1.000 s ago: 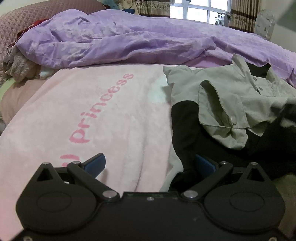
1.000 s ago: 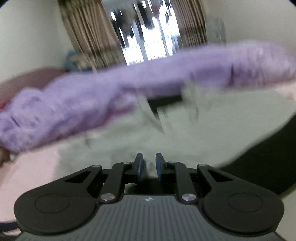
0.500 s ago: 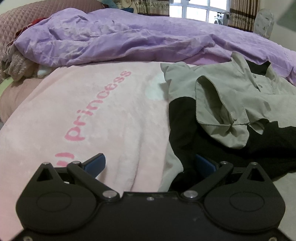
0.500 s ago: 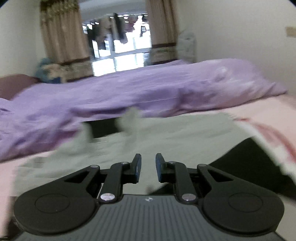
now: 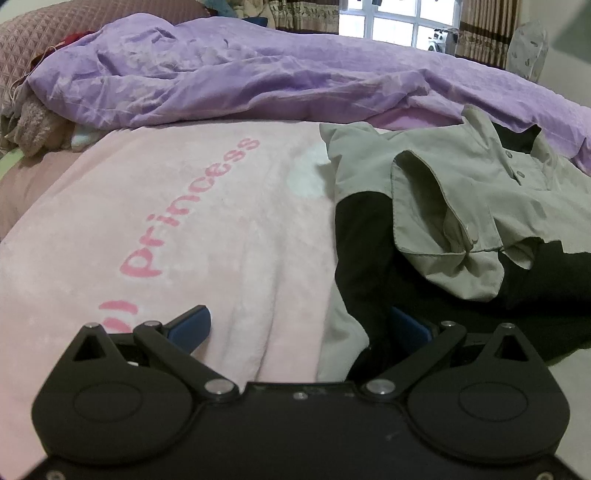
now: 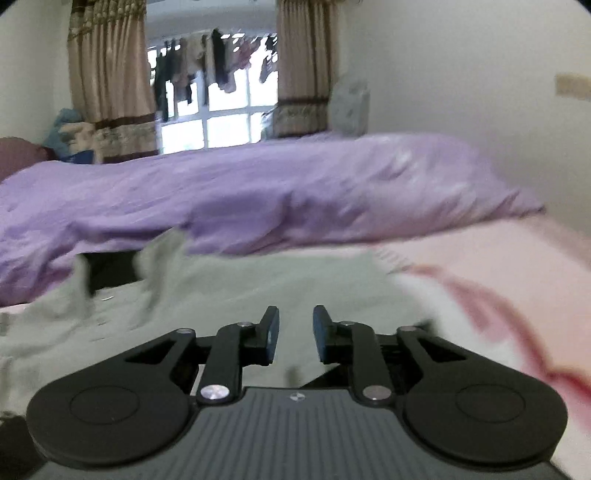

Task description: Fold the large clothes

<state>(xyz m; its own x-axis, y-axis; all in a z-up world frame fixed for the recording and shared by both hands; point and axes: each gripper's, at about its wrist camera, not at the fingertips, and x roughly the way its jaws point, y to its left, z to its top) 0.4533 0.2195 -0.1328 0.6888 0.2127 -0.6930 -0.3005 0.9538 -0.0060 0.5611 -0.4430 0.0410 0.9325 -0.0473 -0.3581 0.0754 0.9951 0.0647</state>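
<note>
A grey-green shirt point(image 5: 461, 192) with black panels point(image 5: 369, 240) lies crumpled on the right of a pink "Princess" blanket point(image 5: 184, 221), one sleeve folded over its front. My left gripper point(image 5: 301, 325) is open wide low over the blanket. The shirt's near hem lies between its fingers, and the pads do not press it. In the right wrist view, my right gripper point(image 6: 295, 334) hovers over the shirt's flat grey-green cloth point(image 6: 258, 280). Its jaws are opening, a narrow gap apart, with nothing between them.
A rumpled purple duvet point(image 5: 258, 74) point(image 6: 258, 192) runs along the far side of the bed. A quilted brown pillow point(image 5: 55, 33) sits at far left. Behind are a window point(image 6: 207, 129) with curtains and a covered fan point(image 5: 526, 48). The pink blanket point(image 6: 480, 266) spreads to the right.
The right gripper has swung sideways over the shirt, bringing the pink blanket into view on its right, and its jaws have widened slightly. The left gripper has stayed put and open.
</note>
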